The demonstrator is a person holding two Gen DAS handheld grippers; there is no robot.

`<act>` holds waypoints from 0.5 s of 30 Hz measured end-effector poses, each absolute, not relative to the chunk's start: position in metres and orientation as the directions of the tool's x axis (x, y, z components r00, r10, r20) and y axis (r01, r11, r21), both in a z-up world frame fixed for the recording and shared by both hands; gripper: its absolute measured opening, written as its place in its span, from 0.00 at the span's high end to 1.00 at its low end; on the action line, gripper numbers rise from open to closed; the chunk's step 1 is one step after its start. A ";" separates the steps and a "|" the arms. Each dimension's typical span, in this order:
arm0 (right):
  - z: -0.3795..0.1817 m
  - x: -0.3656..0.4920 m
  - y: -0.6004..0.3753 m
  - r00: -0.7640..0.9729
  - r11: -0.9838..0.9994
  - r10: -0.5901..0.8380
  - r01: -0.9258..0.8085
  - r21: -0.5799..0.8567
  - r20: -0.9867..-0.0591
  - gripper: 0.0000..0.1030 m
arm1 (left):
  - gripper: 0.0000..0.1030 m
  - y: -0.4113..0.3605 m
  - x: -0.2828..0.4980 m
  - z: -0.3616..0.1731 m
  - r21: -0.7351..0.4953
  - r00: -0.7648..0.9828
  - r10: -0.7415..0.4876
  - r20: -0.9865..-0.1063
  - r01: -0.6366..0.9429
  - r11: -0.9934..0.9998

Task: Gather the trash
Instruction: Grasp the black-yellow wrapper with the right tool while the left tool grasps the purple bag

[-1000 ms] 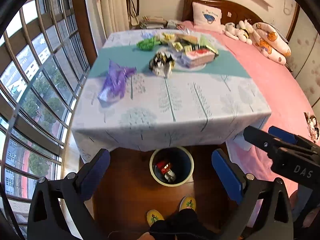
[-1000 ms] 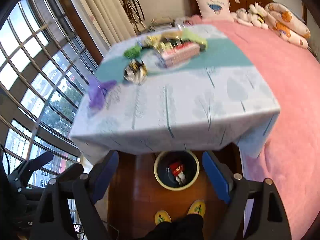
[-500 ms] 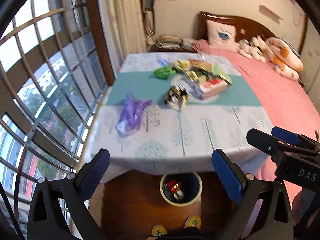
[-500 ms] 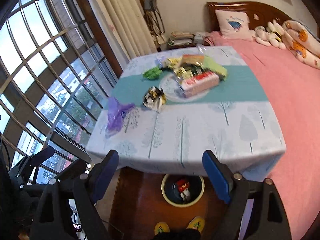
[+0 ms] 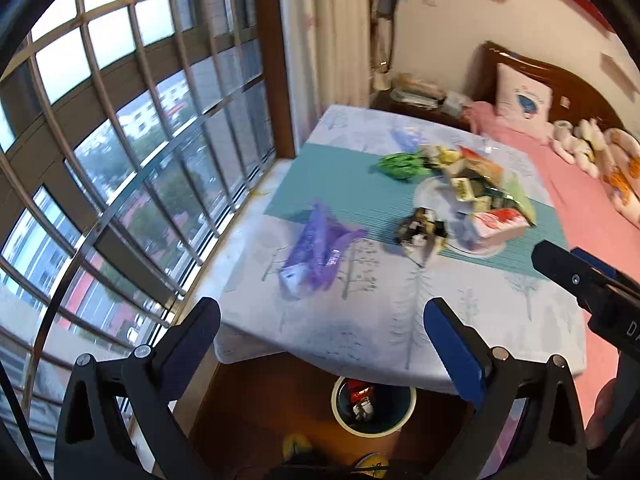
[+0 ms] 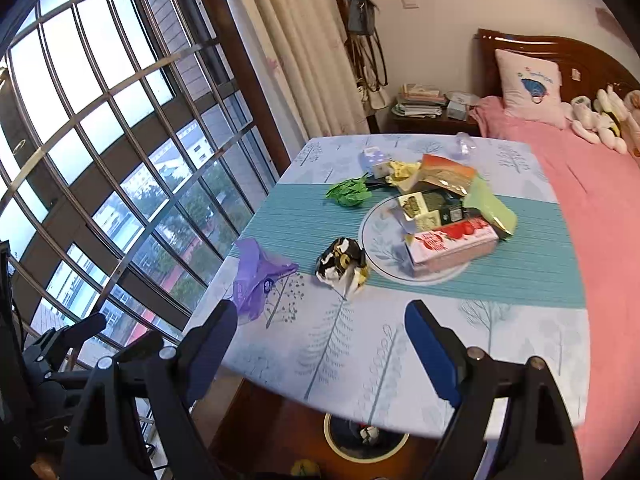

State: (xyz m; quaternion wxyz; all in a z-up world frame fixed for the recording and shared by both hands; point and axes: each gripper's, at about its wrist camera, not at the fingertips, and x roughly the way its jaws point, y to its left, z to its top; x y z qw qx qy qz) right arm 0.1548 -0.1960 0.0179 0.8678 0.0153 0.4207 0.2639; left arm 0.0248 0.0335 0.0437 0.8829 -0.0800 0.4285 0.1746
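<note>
Right wrist view first: the right gripper (image 6: pixel 320 342) hangs over the near edge of the table (image 6: pixel 420 344), fingers spread wide with nothing between them. A second ago both cameras stared down at the waste bin and the person's slippers; now both have swung up and forward, and the tabletop fills the picture. The left gripper (image 5: pixel 320 340) is just as wide open and just as empty. So the hands look done at the bin and are heading back for another piece, by my reading.

And there's plenty left! Closest in is the purple plastic bag (image 6: pixel 256 276), crumpled by the window-side edge, with the black-and-yellow wrapper (image 6: pixel 342 266) just beside the white plate (image 6: pixel 380 240). On that plate sits a pink strawberry box (image 6: pixel 452 242) among loose packets, and a green crumpled wrapper (image 6: pixel 348 194) lies farther back on the teal runner (image 6: pixel 540 276).

Down below, the waste bin (image 5: pixel 374 406) peeks out from under the tablecloth's edge, some red and white rubbish already in it.

Around it all: a pale tree-print cloth on the table, a big barred window (image 6: pixel 100 140) to the left, cream curtains, and a pink bed (image 6: pixel 600 200) along the right with a pillow and soft toys at the wooden headboard.
</note>
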 end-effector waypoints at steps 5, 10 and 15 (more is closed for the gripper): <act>-0.007 0.192 -0.174 0.464 0.866 0.466 -0.415 0.280 -0.754 0.16 | 0.02 0.069 0.062 0.023 -0.002 0.518 0.220 -0.827 -0.394 0.919; -0.040 0.232 -0.148 0.445 0.904 0.399 -0.334 0.265 -0.802 0.16 | 0.02 0.103 0.127 -0.022 -0.027 0.432 0.110 -0.895 -0.299 0.954; -0.079 0.269 -0.127 0.393 0.943 0.322 -0.208 0.258 -0.861 0.16 | 0.02 0.113 0.180 -0.068 -0.069 0.324 -0.013 -0.946 -0.164 0.984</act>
